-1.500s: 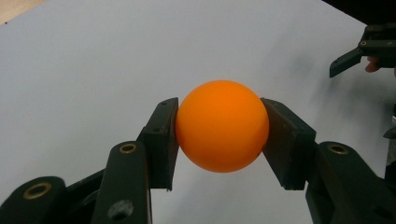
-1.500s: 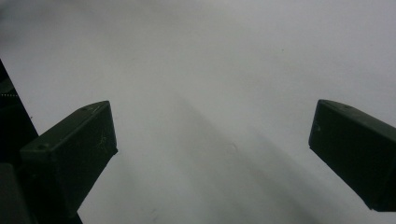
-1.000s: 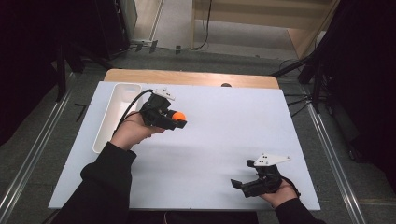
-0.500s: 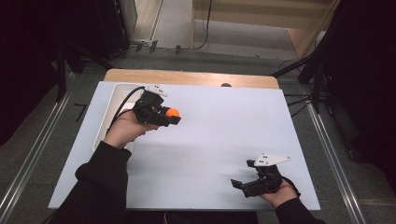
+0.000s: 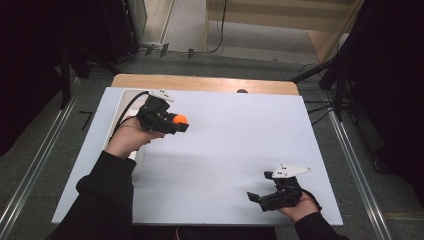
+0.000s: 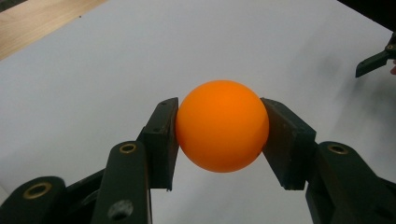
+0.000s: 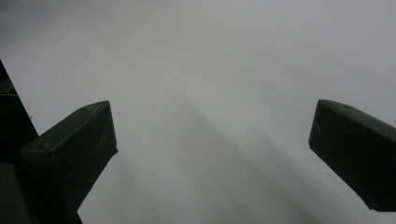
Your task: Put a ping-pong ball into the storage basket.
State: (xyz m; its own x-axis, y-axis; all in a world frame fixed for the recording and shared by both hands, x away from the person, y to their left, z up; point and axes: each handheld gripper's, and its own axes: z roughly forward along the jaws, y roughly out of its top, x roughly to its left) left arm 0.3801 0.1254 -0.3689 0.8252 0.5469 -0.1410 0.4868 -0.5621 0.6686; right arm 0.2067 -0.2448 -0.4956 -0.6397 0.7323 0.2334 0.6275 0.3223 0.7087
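Note:
An orange ball (image 6: 222, 132) is clamped between the two black jaws of my left gripper (image 6: 219, 140), pads pressing on both sides. From above, that gripper (image 5: 179, 122) is held over the left part of the white board, with the ball (image 5: 179, 119) at its tip. My right gripper (image 5: 257, 199) rests near the board's front right edge in the person's hand. Its jaws stand wide apart over bare white surface, and the right gripper (image 7: 212, 154) has nothing between its fingers.
A white tray (image 5: 121, 107) lies along the board's left side, partly hidden by the left hand and its cable. A wooden table edge (image 5: 200, 82) runs behind the white board (image 5: 240, 145). Dark floor and stands surround the table.
The left hand with the ball has shifted a little to the left and toward the far side of the board. The right hand has stayed put.

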